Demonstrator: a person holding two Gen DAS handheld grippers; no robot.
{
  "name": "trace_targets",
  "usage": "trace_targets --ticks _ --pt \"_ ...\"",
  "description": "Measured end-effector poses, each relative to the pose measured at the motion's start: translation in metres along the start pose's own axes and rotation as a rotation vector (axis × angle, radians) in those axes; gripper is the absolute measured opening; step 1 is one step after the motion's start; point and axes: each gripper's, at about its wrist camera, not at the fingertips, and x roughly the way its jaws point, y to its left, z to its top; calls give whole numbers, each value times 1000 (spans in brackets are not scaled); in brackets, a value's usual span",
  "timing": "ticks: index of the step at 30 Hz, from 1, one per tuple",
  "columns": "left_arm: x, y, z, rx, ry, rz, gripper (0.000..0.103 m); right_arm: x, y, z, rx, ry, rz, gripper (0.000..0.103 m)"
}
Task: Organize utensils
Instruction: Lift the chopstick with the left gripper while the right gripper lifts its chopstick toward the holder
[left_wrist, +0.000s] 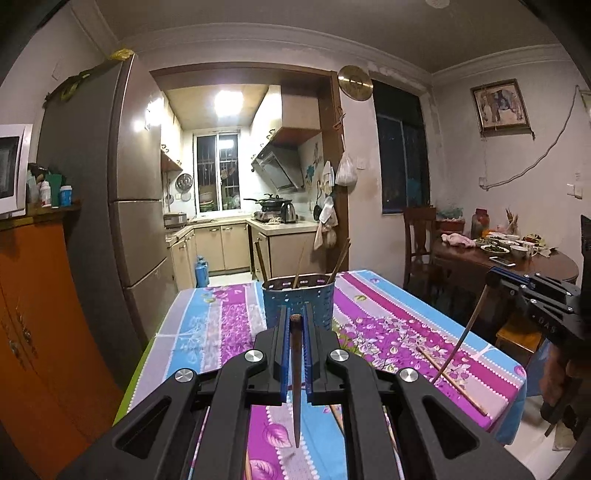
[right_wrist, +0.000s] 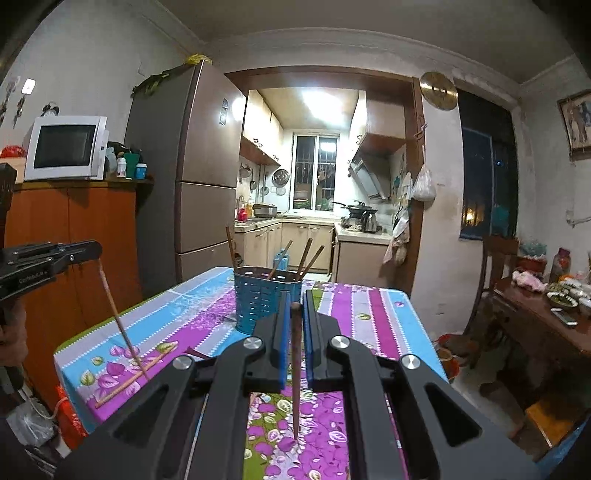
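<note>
Chopsticks (right_wrist: 306, 258) stand tilted inside blue holder (right_wrist: 264, 304).

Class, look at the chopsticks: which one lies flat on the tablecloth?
The pale chopstick lying flat on the tablecloth; the others stand in the blue holder or hang clamped in a tool.
</note>
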Motion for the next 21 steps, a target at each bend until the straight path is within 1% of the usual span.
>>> trace_targets --ticks 7,13,16,18,21 --pt "15 -2 11 -9 29 -32 8 10 -5 10 48 34 39 5" --pt "41 -5 7 9 93 1 8 19 -8 12 71 56 61 5" --pt "47 -6 6 29 89 33 8 24 -10 13 78 70 71 5" --pt "50 -5 7 16 97 26 8 25 -10 16 78 72 76 5" --pt "53 -6 10 23 99 32 8 25 -10 20 72 66 78 5"
